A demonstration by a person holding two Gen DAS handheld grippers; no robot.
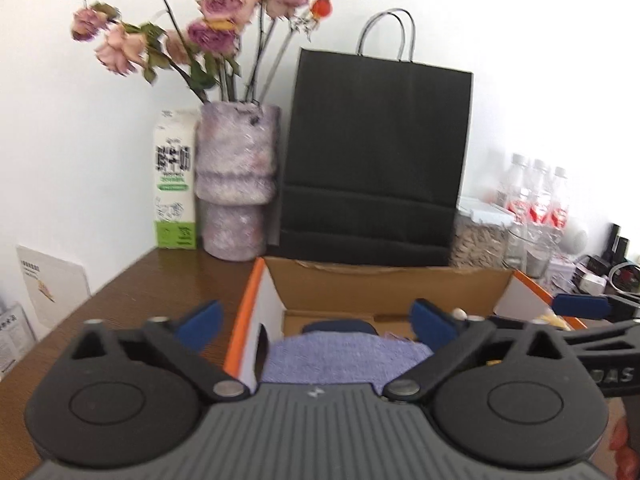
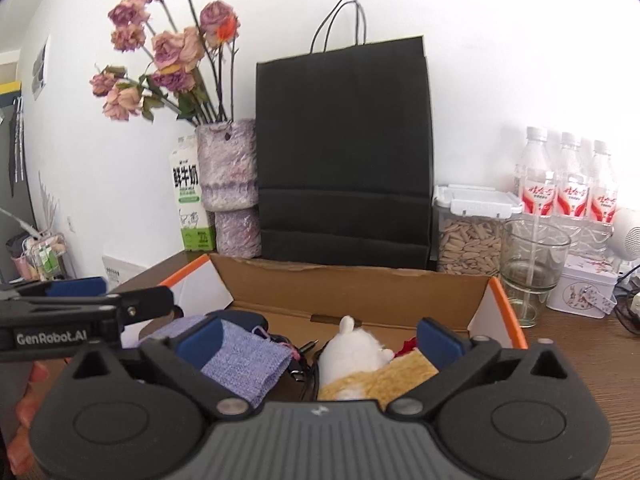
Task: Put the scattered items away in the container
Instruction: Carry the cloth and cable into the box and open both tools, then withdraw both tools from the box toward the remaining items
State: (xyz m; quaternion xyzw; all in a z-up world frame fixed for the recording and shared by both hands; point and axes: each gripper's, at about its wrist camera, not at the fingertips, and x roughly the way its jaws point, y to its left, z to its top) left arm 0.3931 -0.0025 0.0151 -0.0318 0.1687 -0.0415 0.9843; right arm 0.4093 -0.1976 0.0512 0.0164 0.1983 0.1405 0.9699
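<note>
An open cardboard box [image 2: 352,292] with orange edging stands on a dark wooden bench [image 2: 580,340], its far wall just in front of a black paper bag [image 2: 344,152] that stands upright against the white wall. Inside the box, toward its left side, lies a lavender knitted cloth [image 2: 248,356]; a white and tan plush toy [image 2: 360,364] lies to its right, with dark cords and a small red item between and behind them, too small to identify. The left claw [image 1: 316,322] hangs over the near left part of the box with its blue pads wide apart; the cloth lies below and between them, and contact with either pad cannot be confirmed. The right claw [image 2: 320,338] is likewise spread wide above the box interior, with the plush toy and the edge of the cloth below its gap; nothing is clamped. In the right wrist view the left claw's body enters from the left edge, with fingertips of a hand visible beneath it. Left of the bag stand a mottled purple vase [image 2: 228,184] of dried roses and a milk carton [image 2: 190,204]. Right of the bag are a clear lidded canister of seeds [image 2: 468,240], an empty glass [image 2: 532,264], three water bottles [image 2: 568,184] and a white tin [image 2: 584,292].
</note>
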